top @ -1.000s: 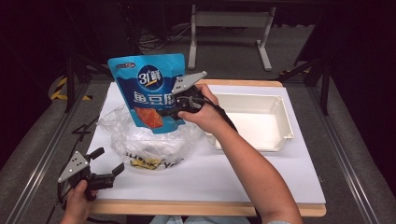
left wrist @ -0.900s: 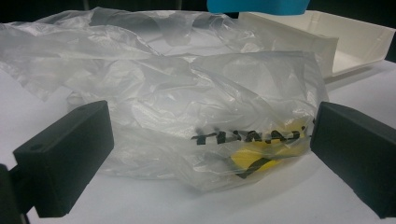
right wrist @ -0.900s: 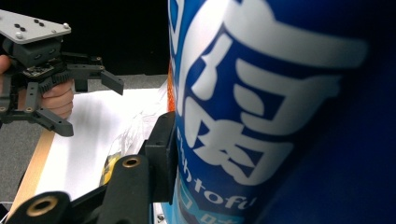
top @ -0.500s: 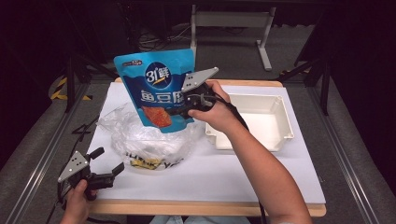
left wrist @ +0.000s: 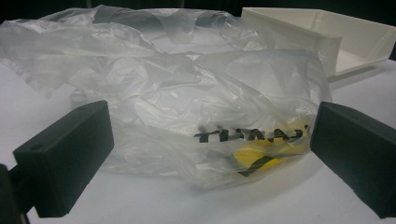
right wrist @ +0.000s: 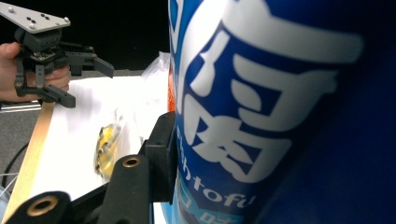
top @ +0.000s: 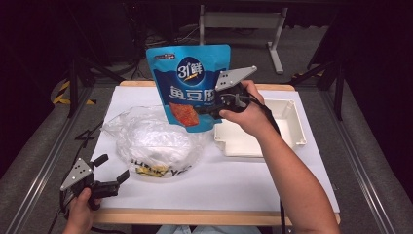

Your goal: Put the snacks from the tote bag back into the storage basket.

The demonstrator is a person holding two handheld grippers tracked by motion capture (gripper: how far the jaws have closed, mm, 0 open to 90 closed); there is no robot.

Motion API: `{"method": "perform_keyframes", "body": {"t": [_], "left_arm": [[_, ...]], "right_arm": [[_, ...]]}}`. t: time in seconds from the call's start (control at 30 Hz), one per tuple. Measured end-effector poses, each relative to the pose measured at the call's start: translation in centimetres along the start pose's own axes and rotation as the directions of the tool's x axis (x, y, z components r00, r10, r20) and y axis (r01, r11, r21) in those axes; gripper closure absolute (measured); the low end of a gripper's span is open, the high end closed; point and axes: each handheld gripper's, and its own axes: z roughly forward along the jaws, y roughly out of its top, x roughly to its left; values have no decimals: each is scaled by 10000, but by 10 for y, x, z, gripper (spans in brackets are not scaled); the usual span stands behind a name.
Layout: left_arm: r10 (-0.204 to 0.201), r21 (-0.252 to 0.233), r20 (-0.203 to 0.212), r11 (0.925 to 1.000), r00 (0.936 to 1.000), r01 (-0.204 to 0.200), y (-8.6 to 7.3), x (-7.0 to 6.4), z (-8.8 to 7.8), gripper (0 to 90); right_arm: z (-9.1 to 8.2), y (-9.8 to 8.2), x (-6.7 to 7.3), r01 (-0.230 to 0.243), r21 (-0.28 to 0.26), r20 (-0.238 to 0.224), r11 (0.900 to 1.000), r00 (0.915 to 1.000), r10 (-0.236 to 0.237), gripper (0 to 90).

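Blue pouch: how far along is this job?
Done: the blue pouch is out of the clear plastic bag and off the table, clamped in the right tongs. In hand: it hangs upright between bag and white tray. Left, probably: setting it in the tray. The left tongs sit open near the bag.

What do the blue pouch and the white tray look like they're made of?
The blue pouch looks like glossy printed plastic film: it shows sheen and a smooth, slightly bulging face with a flat top edge. The white tray looks like matte rigid plastic, with straight, even walls and no shine, though that is less certain.
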Motion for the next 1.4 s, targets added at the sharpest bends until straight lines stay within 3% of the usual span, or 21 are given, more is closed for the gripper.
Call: {"method": "perform_keyframes", "body": {"t": [0.47, 0.83, 1.1, 1.4], "left_arm": [[-5, 40, -54, 10000, 10000, 5, -1, 0, 1, 2], [7, 56, -81, 10000, 10000, -7, -1, 0, 1, 2], [11, 100, -85, 9999, 10000, -10, -1, 0, 1, 2], [-12, 103, -105, 9999, 9999, 13, -1, 0, 3, 2]], "right_arm": [[-43, -16, -13, -267, -16, 777, 9996, 9966, 268, 542], [-75, -33, -28, -717, 3, 1361, 9974, 9882, 710, 541], [-99, -48, -40, -1082, -55, 1970, 9941, 9745, 1071, 540], [-121, -68, -55, -1585, 149, 2626, 9872, 9533, 1491, 538]]}}
